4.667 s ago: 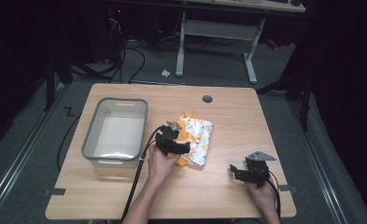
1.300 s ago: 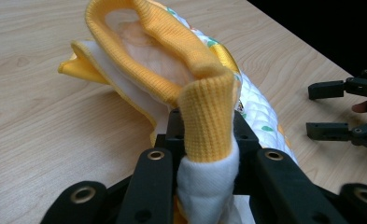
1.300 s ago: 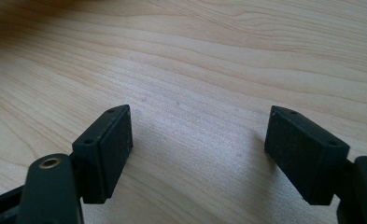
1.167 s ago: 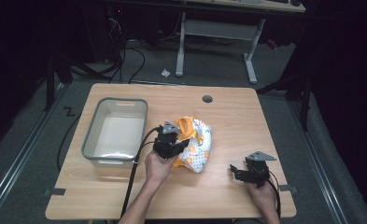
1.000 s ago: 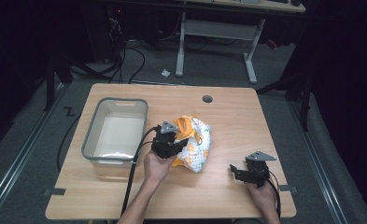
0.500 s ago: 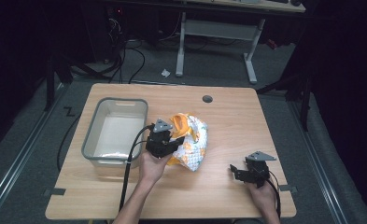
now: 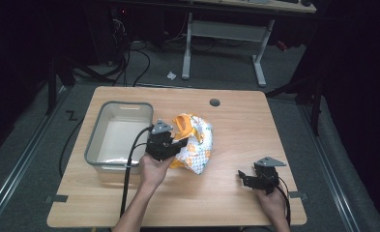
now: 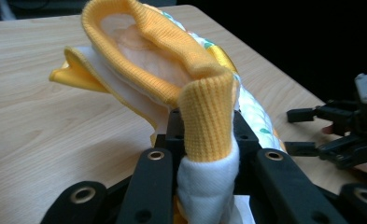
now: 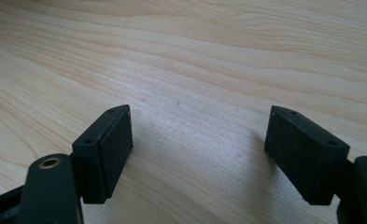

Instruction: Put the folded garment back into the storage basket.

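The left gripper (image 7: 170,140) has clamped the yellow-trimmed white padded garment (image 7: 195,142) mid-desk, not yet in the grey plastic bin (image 7: 96,145); the right gripper (image 7: 248,180) rests open near the desk's front right corner.

Garment (image 7: 193,142): white quilted fabric with small orange and green print, yellow-orange ribbed cuff and trim; both hand-held grippers, left (image 7: 164,143) and right (image 7: 255,179), black with grey top plates; bin (image 7: 96,145) translucent grey; table (image 7: 236,130) light wood grain.

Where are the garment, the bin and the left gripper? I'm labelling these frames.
garment (image 7: 197,145), high view, its white patterned body.
bin (image 7: 96,147), high view, its left rim.
left gripper (image 8: 204,140), left gripper view, between its tips, shut on the cuff.
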The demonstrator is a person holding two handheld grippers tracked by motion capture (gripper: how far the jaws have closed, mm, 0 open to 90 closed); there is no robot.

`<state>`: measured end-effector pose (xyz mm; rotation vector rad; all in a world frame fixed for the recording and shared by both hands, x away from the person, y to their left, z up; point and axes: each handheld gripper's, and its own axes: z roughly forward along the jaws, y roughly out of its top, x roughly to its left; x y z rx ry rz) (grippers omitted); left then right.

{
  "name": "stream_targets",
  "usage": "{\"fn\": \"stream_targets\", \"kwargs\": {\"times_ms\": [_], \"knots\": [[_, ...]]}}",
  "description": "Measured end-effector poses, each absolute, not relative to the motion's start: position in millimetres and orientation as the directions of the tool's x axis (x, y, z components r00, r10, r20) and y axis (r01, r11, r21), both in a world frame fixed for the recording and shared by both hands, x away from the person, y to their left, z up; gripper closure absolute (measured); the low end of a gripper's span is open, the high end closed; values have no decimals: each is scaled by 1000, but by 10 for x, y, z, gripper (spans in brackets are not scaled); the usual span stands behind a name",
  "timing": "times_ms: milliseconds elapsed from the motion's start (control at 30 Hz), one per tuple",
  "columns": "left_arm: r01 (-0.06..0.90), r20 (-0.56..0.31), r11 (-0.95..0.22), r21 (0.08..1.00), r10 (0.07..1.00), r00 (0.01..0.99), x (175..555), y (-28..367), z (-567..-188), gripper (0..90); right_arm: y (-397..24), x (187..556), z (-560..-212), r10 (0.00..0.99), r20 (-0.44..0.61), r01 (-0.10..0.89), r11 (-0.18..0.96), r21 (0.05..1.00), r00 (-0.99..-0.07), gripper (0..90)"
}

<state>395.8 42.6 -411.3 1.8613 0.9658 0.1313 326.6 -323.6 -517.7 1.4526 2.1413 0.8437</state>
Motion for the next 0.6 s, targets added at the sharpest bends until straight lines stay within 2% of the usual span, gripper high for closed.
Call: {"fn": "stream_targets", "kwargs": {"times_ms": [600], "knots": [[542,-298,-164,824,687,662,3954,660,-3931,753,-3236,3266,-5177,930,-4,677,271,684,-368,237]]}}
